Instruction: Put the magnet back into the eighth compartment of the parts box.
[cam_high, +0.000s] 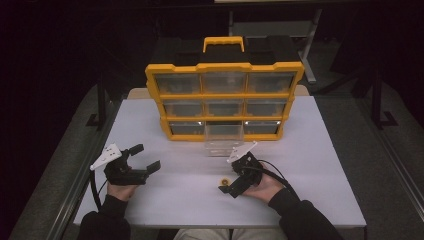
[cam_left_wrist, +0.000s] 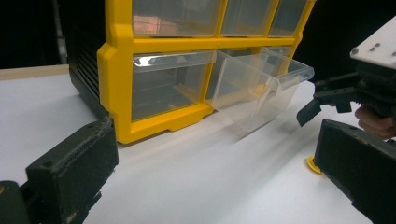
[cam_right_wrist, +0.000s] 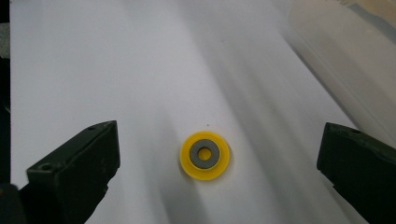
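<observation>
White tabletop under yellow disc, dark room around.

The left gripper rests low with its jaws spread wide. The right gripper tilts downward, jaws also wide apart.

Lighting uneven: bench top bright, surroundings near black in high view. Glare patches on clear drawer fronts of organiser. Right gripper view: streaky motion blur across bench, yellow disc fairly sharp, soft shadow beneath. Left gripper view: tool jaws out of focus, pulled-out drawer slightly smeared.
</observation>
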